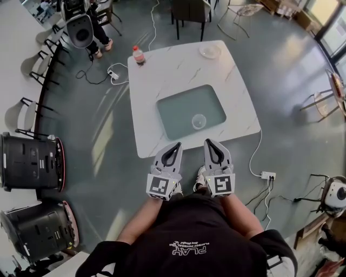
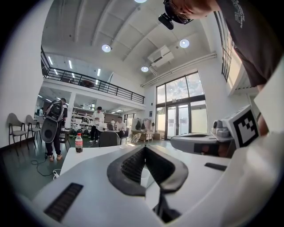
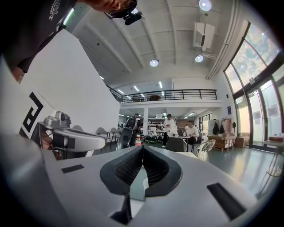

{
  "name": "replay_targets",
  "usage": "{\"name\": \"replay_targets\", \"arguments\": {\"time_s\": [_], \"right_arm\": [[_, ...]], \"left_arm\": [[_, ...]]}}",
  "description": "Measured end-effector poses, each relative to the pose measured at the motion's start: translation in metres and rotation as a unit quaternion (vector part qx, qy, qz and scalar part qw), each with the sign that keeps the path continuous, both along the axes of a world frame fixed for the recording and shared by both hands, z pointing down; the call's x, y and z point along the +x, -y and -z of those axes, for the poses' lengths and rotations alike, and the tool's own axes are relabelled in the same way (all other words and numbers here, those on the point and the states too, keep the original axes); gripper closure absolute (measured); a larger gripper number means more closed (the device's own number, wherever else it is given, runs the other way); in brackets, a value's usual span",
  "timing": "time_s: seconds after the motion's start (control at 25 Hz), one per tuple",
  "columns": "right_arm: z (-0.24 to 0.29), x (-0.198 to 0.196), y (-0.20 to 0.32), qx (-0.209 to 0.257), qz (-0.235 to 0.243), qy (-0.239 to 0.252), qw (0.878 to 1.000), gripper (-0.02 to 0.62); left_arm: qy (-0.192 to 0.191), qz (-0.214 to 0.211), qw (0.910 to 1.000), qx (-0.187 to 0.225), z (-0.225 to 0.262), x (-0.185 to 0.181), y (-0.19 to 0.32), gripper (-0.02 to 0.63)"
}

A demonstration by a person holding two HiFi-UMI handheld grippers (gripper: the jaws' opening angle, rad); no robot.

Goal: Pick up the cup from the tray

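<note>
A clear plastic cup (image 1: 199, 121) stands upright in the near right part of a pale green tray (image 1: 174, 113) on the white marble table (image 1: 162, 70). My left gripper (image 1: 176, 146) and right gripper (image 1: 211, 143) are held side by side just short of the table's near edge, both shut with nothing between the jaws. In the left gripper view the left gripper (image 2: 145, 148) shows its tips meeting, and the right gripper (image 3: 143, 148) does the same in the right gripper view. The cup lies a little beyond the right gripper.
A cola bottle (image 1: 139, 55) stands at the table's far left corner and a glass dish (image 1: 210, 51) at the far right. Cables and power strips (image 1: 267, 176) lie on the floor. Chairs (image 1: 190, 12) stand beyond the table, black machines (image 1: 30, 161) at left. People stand in the background.
</note>
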State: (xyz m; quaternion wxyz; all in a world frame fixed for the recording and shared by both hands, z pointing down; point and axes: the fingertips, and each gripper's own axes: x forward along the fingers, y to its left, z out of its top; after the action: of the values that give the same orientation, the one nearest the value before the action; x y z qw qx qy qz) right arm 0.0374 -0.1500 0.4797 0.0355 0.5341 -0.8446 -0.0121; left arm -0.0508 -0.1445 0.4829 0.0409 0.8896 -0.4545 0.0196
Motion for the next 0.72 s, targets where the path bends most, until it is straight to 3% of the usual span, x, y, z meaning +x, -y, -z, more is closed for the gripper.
{"name": "replay_targets", "arguments": {"time_s": [0.36, 0.72], "right_arm": [[0.0, 0.024, 0.026, 0.005, 0.053, -0.001, 0.999, 0.586], [-0.016, 0.029, 0.042, -0.01, 0.078, -0.001, 0.997, 0.586]], "left_arm": [[0.028, 0.048, 0.9984, -0.005, -0.005, 0.025, 0.021, 0.603], [0.027, 0.069, 0.9971, -0.015, -0.01, 0.035, 0.031, 0.603]]}}
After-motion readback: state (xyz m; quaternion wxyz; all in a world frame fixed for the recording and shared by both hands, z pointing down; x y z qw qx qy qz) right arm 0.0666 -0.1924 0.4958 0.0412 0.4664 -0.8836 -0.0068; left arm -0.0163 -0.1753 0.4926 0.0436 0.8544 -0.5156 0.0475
